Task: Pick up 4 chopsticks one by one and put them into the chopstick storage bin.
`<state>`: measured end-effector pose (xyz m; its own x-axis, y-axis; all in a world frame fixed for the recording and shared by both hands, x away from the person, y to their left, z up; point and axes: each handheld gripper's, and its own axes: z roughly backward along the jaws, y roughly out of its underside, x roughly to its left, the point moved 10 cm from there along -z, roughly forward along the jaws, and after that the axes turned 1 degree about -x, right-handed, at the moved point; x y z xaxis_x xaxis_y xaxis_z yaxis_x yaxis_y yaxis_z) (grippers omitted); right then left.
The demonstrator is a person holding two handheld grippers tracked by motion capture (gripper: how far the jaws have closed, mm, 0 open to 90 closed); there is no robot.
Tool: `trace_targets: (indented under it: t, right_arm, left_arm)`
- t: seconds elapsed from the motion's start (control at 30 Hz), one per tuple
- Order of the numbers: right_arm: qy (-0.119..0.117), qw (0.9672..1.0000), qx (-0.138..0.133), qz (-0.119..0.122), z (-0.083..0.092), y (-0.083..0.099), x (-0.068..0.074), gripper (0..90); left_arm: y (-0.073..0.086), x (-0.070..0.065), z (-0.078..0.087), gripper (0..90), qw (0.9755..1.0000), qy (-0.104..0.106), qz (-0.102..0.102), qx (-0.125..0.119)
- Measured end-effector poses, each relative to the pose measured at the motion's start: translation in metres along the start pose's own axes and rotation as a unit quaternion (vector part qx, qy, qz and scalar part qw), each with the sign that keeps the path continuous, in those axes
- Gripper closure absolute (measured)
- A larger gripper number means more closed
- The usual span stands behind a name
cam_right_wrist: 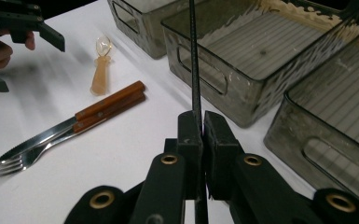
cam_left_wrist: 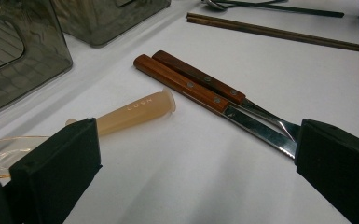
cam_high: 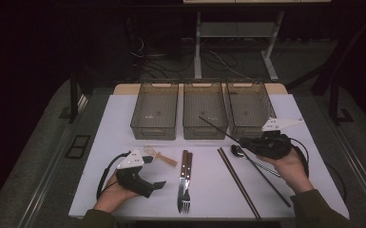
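The right gripper point(cam_right_wrist: 199, 122) is clamped on a thin black chopstick point(cam_right_wrist: 193, 51), which points from its jaws over the middle bin point(cam_high: 205, 109). The left gripper point(cam_high: 158, 184) rests with jaws apart; the knife point(cam_left_wrist: 205, 96) lies between them.

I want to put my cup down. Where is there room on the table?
Bare spots: the white table left of the plastic spoon, and between the fork and knife and the brown chopsticks. It's crowded near the right claw, which holds a black chopstick over the metal spoon.
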<state>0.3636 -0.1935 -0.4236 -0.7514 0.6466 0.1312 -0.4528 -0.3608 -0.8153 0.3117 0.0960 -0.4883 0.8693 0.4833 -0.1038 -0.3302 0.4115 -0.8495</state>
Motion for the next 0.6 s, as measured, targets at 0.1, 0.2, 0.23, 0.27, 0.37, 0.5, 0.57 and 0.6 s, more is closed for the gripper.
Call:
trace_targets:
  t: [0.1,0.2,0.23,0.27,0.37,0.5,0.57,0.6]
  right_arm:
    - [-0.003,1.0000,-0.002,0.003,-0.004,-0.005,0.002,85.9]
    - [-0.006,1.0000,-0.002,0.005,-0.009,-0.009,0.003,86.0]
    - [-0.005,1.0000,-0.001,0.007,-0.011,-0.011,0.004,86.0]
    - [-0.005,0.9999,-0.002,0.009,-0.013,-0.013,0.004,85.9]
    - [-0.005,0.9999,-0.001,0.010,-0.019,-0.017,0.006,85.9]
    - [-0.003,0.9999,-0.002,0.010,-0.027,-0.027,0.007,86.0]
    - [-0.001,0.9999,0.002,0.013,-0.031,-0.032,0.008,86.0]
    - [0.000,0.9999,0.005,0.014,-0.033,-0.035,0.008,85.9]
  left_arm:
    - [0.000,0.000,0.000,0.0,1.0000,0.000,-0.002,0.000]
    - [0.000,0.000,0.000,0.0,1.0000,0.000,-0.001,-0.001]
    - [0.000,0.000,0.000,0.0,1.0000,0.001,-0.001,-0.002]
    - [-0.001,0.000,0.000,0.0,1.0000,0.001,-0.001,-0.002]
    - [-0.001,0.000,0.000,0.0,1.0000,0.001,0.000,-0.003]
    - [-0.002,0.000,0.000,0.0,1.0000,0.002,0.004,-0.006]
    - [-0.002,0.000,0.000,0.0,1.0000,0.003,0.004,-0.007]
    - [-0.002,0.000,0.000,0.0,1.0000,0.003,0.002,-0.006]
